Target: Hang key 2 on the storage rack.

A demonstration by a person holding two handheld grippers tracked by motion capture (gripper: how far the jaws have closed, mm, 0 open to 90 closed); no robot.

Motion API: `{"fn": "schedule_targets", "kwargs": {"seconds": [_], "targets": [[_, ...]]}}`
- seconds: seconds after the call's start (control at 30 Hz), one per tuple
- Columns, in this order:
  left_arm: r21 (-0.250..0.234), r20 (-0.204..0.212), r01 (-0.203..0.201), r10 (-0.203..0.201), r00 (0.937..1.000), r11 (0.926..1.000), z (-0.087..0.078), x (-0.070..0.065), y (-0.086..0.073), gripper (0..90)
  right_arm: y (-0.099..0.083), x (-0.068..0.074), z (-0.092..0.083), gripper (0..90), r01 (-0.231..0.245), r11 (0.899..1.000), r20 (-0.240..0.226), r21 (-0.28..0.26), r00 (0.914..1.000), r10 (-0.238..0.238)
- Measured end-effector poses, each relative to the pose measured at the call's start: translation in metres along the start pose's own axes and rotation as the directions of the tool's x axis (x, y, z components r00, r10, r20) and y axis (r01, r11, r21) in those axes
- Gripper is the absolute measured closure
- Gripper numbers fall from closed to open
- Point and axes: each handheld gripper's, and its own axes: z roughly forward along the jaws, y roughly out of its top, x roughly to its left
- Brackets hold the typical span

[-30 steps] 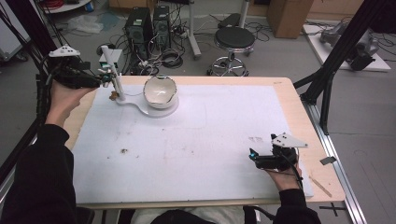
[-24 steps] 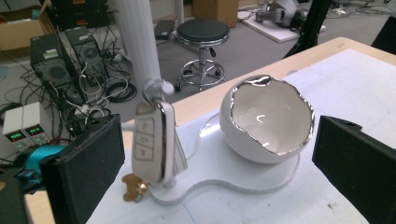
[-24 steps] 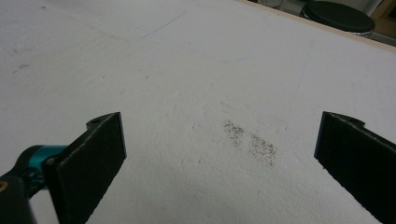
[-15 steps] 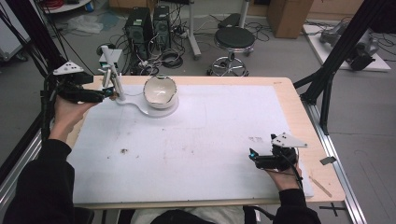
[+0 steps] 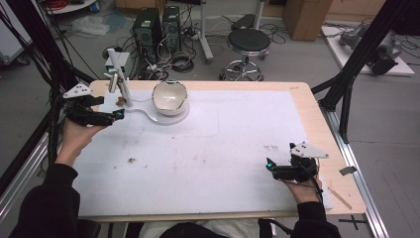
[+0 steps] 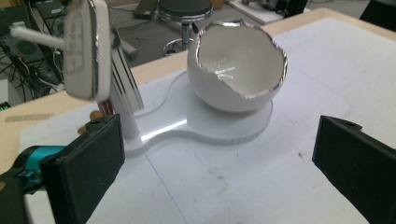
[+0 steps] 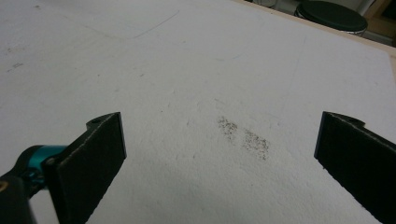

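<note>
A white eggshell-shaped bowl (image 5: 169, 96) (image 6: 238, 65) with a silver jagged rim sits on a flat white base (image 5: 148, 110) (image 6: 224, 135) at the table's far left. A slim upright stand (image 5: 119, 82) rises from the base's left end and carries a white silver-edged piece (image 6: 86, 46). A small brown bit (image 5: 119, 100) (image 6: 95, 115) lies at the stand's foot. My left gripper (image 5: 118, 115) (image 6: 219, 154) is open and holds nothing, just short of the base and pointing at it. My right gripper (image 5: 270, 166) (image 7: 219, 154) is open over bare white table at the near right.
A brown crumb (image 5: 131, 160) lies on the white sheet at the near left, and a dark smudge (image 7: 243, 135) lies ahead of the right gripper. Black frame posts (image 5: 346, 84) stand at the table's right edge. A stool (image 5: 249, 39) and computer towers (image 5: 156, 22) stand on the floor behind.
My left gripper has drawn back from the stand toward the near side of the table. The right gripper has not moved.
</note>
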Motion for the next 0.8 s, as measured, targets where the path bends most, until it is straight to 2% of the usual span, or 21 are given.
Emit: {"fn": "schedule_targets", "kwargs": {"seconds": [0.3,0.43,0.5,0.57,0.63,0.8], "targets": [[0.008,0.008,0.019,-0.020,0.9998,0.9998,-0.006,-0.011,-0.033,2.8,-0.001,0.001,-0.001,1.0,-0.002,1.000,0.000,0.002,1.0000,0.002],[-0.013,-0.011,0.031,-0.031,0.9995,0.9994,-0.012,-0.012,-0.047,2.8,-0.001,0.001,-0.001,1.0,0.002,1.000,0.001,0.000,1.0000,-0.002],[-0.028,-0.027,0.025,-0.025,0.9993,0.9993,-0.017,-0.013,-0.053,2.8,-0.001,0.001,-0.001,1.0,0.004,1.000,0.001,0.000,1.0000,-0.004],[-0.040,-0.030,0.024,-0.026,0.9992,0.9989,-0.020,-0.014,-0.058,2.8,-0.001,0.001,-0.001,1.0,0.007,1.000,-0.001,-0.001,1.0000,-0.007],[-0.047,-0.012,0.044,-0.045,0.9989,0.9979,-0.023,-0.015,-0.065,2.8,-0.001,0.001,-0.001,1.0,0.004,1.000,-0.003,-0.001,1.0000,-0.004],[-0.034,-0.005,0.018,-0.019,0.9998,0.9993,-0.028,-0.020,-0.087,2.8,-0.002,0.002,0.000,1.0,0.003,1.000,-0.007,0.008,1.0000,-0.003]]}}
